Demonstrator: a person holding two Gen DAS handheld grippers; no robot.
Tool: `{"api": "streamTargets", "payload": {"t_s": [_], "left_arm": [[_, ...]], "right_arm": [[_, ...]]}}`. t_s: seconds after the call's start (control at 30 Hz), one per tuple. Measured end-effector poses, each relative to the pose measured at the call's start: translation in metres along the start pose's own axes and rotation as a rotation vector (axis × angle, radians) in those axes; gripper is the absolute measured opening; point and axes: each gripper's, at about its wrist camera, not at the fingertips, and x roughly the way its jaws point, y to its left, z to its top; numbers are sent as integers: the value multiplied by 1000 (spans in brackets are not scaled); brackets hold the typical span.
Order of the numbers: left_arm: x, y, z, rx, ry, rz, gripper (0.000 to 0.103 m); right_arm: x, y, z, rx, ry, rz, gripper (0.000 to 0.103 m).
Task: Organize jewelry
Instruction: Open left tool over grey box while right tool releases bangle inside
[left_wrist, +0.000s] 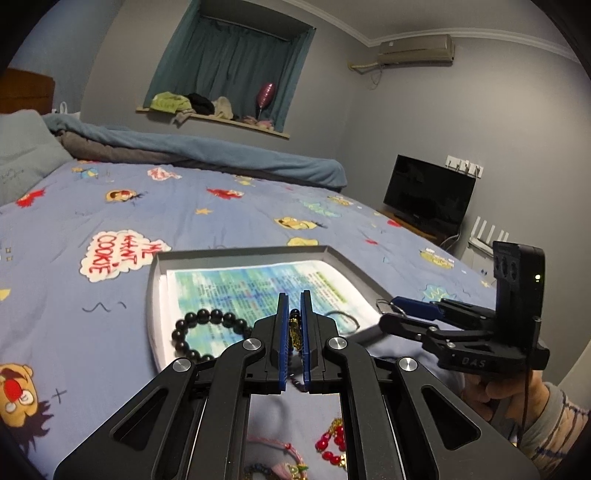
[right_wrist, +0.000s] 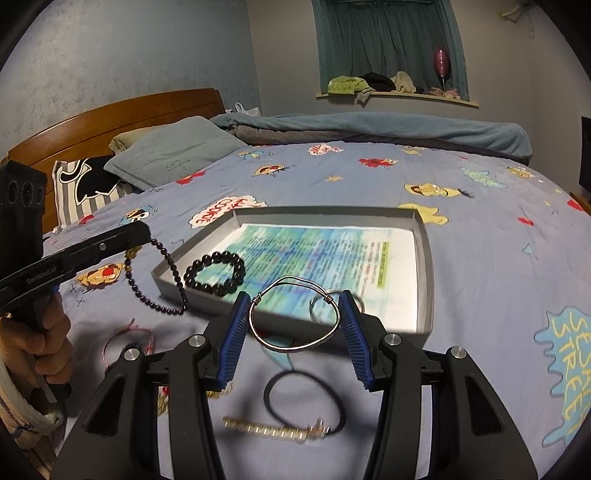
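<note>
A grey tray (right_wrist: 426, 266) lined with a printed sheet (right_wrist: 325, 254) sits on the cartoon-print bedspread (right_wrist: 480, 295), and a black bead bracelet (right_wrist: 216, 271) lies inside it near its left corner.

The left gripper (left_wrist: 294, 321) is closed on a beaded necklace (right_wrist: 162, 280). Its own camera shows only a short stretch of dark and gold beads pinched between the blue pads (left_wrist: 282, 332). The right wrist view shows the rest: the strand of dark beads hangs from the gripper's tip in a loop, beside and over the tray's near left edge.

The right gripper (right_wrist: 293, 325) holds a silver wire bangle (right_wrist: 293, 317) between its blue pads (right_wrist: 232, 339), the jaws standing wide and pressing the ring from both sides, over the tray's near edge. From the left wrist view only this gripper's side and the hand (left_wrist: 491, 391) under it show, at the tray's right corner.

A small silver ring (right_wrist: 334, 302) lies in the tray just behind the bangle, partly hidden.

On the bedspread outside the tray, the right wrist view shows a black cord loop (right_wrist: 306, 402) with a blurred pearl piece (right_wrist: 273, 430), and a pink string bracelet (right_wrist: 127, 339). The left wrist view shows red and gold beads (left_wrist: 332, 443) beneath the gripper.
</note>
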Motion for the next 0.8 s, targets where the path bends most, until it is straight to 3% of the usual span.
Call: {"api": "streamTargets", "payload": {"t_s": [0.4,0.8], "left_arm": [[14,10,29,24,-37,25,7],[59,36,23,-26,64,91,7]], "right_arm": [[26,-9,13,-6,25,-24,49],[56,-22,15,22,102,-67,49]]}}
